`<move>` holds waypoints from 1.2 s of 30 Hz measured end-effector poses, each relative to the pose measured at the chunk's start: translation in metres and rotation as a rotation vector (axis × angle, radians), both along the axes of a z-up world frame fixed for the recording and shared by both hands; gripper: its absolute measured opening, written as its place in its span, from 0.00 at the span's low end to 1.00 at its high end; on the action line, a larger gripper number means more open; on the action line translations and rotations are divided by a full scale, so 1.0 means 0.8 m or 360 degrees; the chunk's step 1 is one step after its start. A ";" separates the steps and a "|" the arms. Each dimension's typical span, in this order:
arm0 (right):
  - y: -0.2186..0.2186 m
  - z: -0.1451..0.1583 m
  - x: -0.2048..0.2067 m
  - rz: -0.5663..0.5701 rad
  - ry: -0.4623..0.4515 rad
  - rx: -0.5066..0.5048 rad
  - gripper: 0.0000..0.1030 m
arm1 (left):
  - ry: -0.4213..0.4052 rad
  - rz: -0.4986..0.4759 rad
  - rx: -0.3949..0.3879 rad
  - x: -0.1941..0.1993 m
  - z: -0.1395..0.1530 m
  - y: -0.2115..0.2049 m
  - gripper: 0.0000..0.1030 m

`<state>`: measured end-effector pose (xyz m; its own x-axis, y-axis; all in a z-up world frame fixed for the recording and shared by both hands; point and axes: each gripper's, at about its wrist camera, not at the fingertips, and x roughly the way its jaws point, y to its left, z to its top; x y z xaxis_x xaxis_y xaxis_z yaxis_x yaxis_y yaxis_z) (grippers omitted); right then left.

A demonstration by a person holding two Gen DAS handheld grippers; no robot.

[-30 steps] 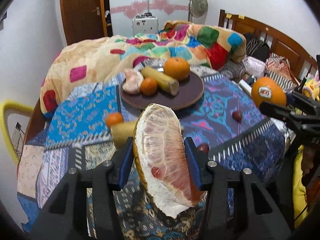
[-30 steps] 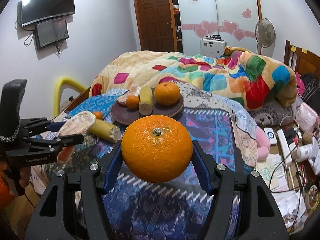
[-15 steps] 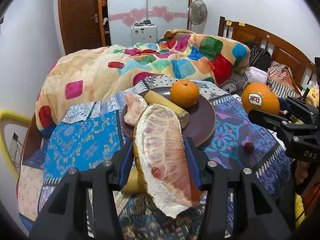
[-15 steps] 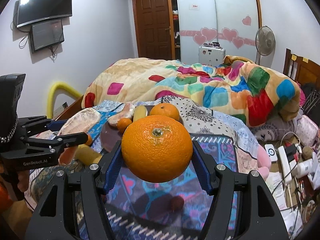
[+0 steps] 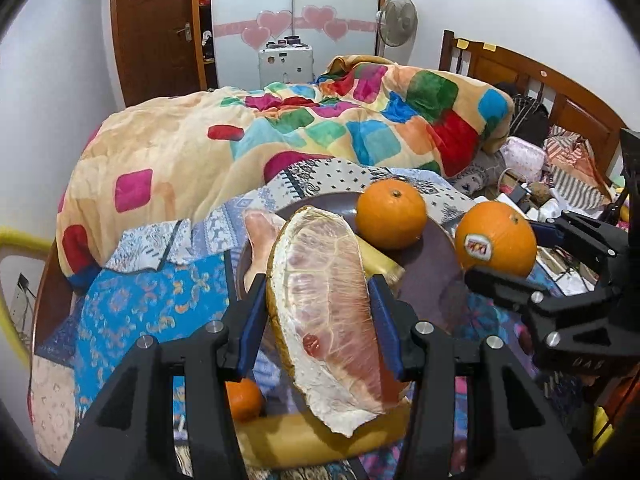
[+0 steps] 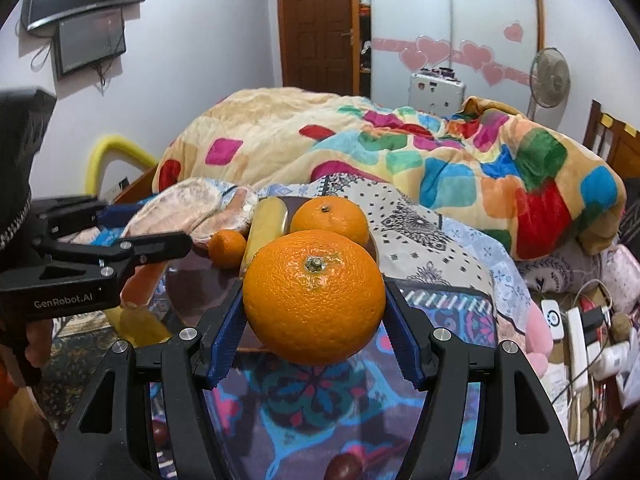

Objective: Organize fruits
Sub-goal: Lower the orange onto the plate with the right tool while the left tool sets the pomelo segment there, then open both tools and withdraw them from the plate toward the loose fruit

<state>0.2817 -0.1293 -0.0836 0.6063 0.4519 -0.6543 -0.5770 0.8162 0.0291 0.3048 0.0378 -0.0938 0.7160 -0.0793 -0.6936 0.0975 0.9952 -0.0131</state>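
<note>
Both hands loaded, carry-to-plate step. Left gripper (image 5: pixel 318 312) clenched on pomelo wedge (image 5: pixel 328 312), held above near edge of brown plate (image 5: pixel 436 280). Right gripper (image 6: pixel 316 320) grasping big orange (image 6: pixel 314 296), plate at its 12 o'clock. My guess at next move: lower each over bare plate patch, clear of plated orange (image 5: pixel 391 214), then release.

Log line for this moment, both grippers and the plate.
left gripper: shut on peeled pomelo wedge | right gripper: shut on large orange | dark round plate: holds smaller orange, both grippers beside it
</note>
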 end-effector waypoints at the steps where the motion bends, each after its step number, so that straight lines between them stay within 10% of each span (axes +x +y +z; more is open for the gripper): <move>1: 0.004 -0.002 0.005 0.0002 0.0008 -0.0017 0.60 | 0.0002 0.0008 0.0008 0.004 -0.001 0.001 0.48; 20: 0.029 -0.027 0.039 0.0052 0.0101 -0.0131 0.62 | 0.0065 0.0017 0.0006 0.049 -0.023 0.006 0.52; 36: 0.011 0.021 -0.020 0.0070 -0.0068 -0.0076 0.67 | 0.0049 0.0039 0.0100 -0.024 0.006 0.038 0.61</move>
<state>0.2658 -0.1208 -0.0670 0.6143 0.4476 -0.6498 -0.6123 0.7899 -0.0347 0.2854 0.0678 -0.0893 0.6952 -0.0176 -0.7186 0.0735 0.9962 0.0467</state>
